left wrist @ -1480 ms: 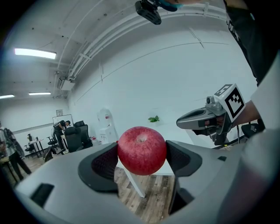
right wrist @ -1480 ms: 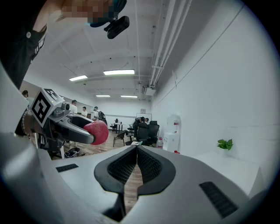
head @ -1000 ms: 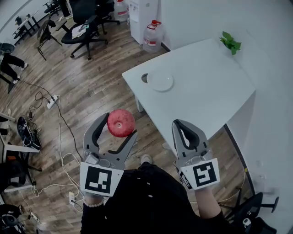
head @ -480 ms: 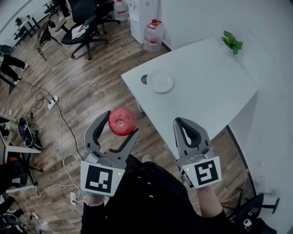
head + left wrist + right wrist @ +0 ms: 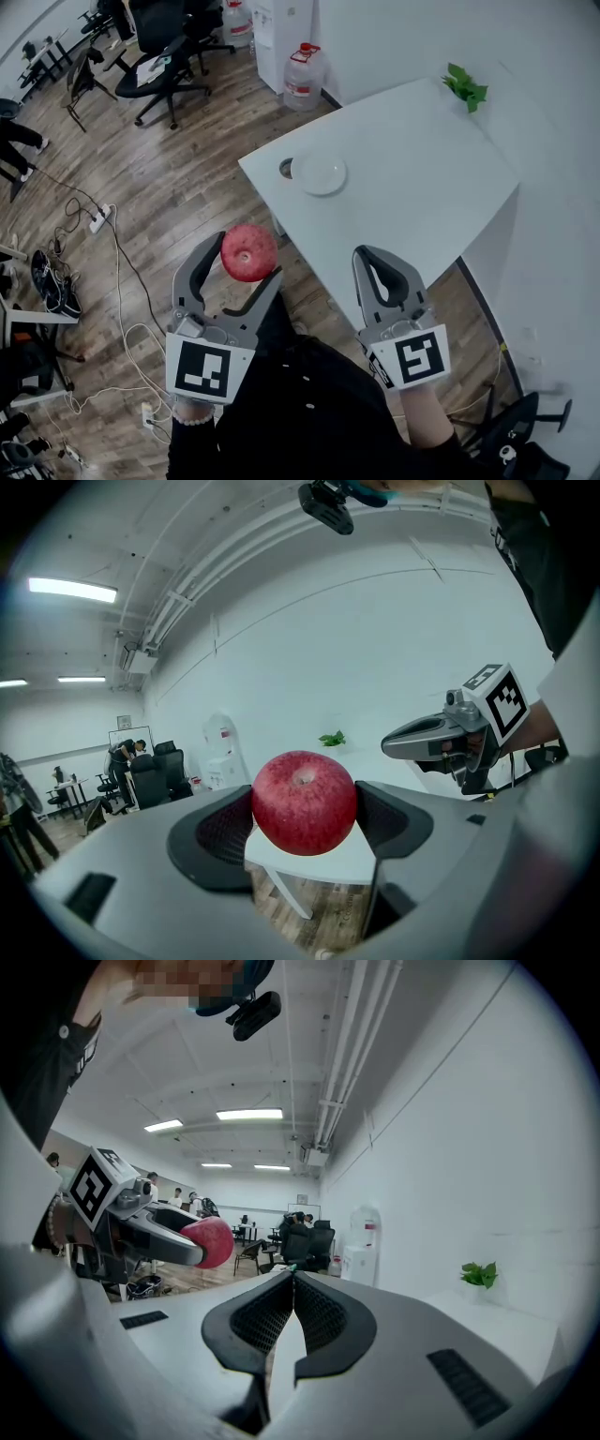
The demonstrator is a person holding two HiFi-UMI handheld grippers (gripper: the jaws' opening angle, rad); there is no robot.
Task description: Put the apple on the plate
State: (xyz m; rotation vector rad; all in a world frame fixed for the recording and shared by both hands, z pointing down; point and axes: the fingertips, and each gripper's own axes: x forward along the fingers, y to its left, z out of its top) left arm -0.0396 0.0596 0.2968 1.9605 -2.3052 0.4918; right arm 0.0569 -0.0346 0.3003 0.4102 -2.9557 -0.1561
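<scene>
The left tool [image 5: 246, 257] is clamped on the apple [image 5: 248, 252]. In the left gripper view the red fruit sits between the two dark pads with its stem end up, and each pad presses on one side. The apple is held in the air above the wooden floor [image 5: 169, 206], in front of the person's body and not yet over the surface [image 5: 412, 178]. The plate [image 5: 319, 174] lies near the left corner of that white surface, well apart from the apple.

The right tool [image 5: 370, 258] has its jaws together with nothing between them (its own view shows the ribbed pads meeting). I judge that it is only kept out of the way, since one tool is enough for a single fruit.

The carrying step is in hand. The apple must next travel forward and to the right until it is above the plate. It should then go down low before the pads open, otherwise it may roll off.
</scene>
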